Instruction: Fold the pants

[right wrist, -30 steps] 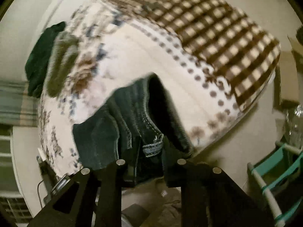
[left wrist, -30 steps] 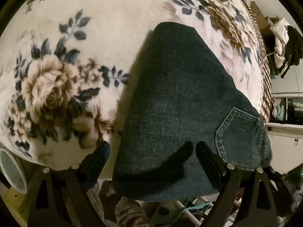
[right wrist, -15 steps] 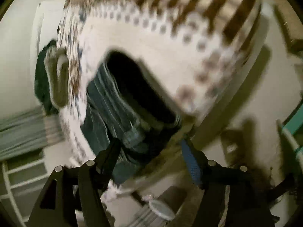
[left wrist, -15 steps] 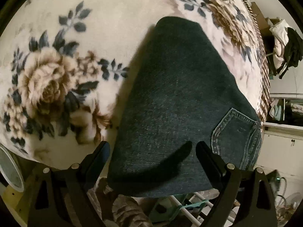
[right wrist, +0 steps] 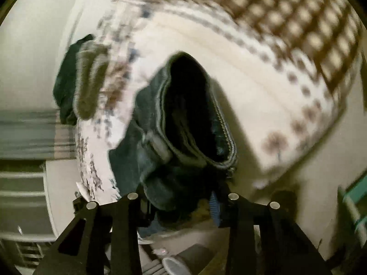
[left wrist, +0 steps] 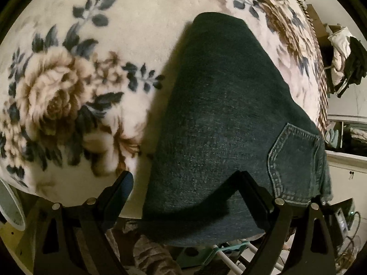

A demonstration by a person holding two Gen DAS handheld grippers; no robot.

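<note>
Dark blue jeans (left wrist: pixel 218 114) lie folded on a cream floral blanket (left wrist: pixel 114 23), back pocket (left wrist: pixel 296 160) at the right. My left gripper (left wrist: pixel 185 183) stands open and wide over the jeans' near edge, which hangs off the bed; its right finger casts a shadow on the denim. From the right wrist, the jeans' waist (right wrist: pixel 160 137) gapes open with the zipper (right wrist: pixel 227 133) showing. My right gripper (right wrist: pixel 181 197) is closing, with the bunched waist fabric between its fingers. The blue pad (right wrist: pixel 214 206) still shows bare, so no firm press is seen.
A dark green and olive garment heap (right wrist: pixel 68 87) sits at the bed's far side. The blanket's brown check border (right wrist: pixel 298 23) runs along the bed edge. A teal rack (right wrist: pixel 353 194) and a cup (right wrist: pixel 174 265) are on the floor. Clothes (left wrist: pixel 344 55) hang at the right above a white cabinet (left wrist: pixel 344 167).
My right gripper let go of the waistband, opened wide, sank lower and now narrows around the waist again. The left gripper stayed put and open.
</note>
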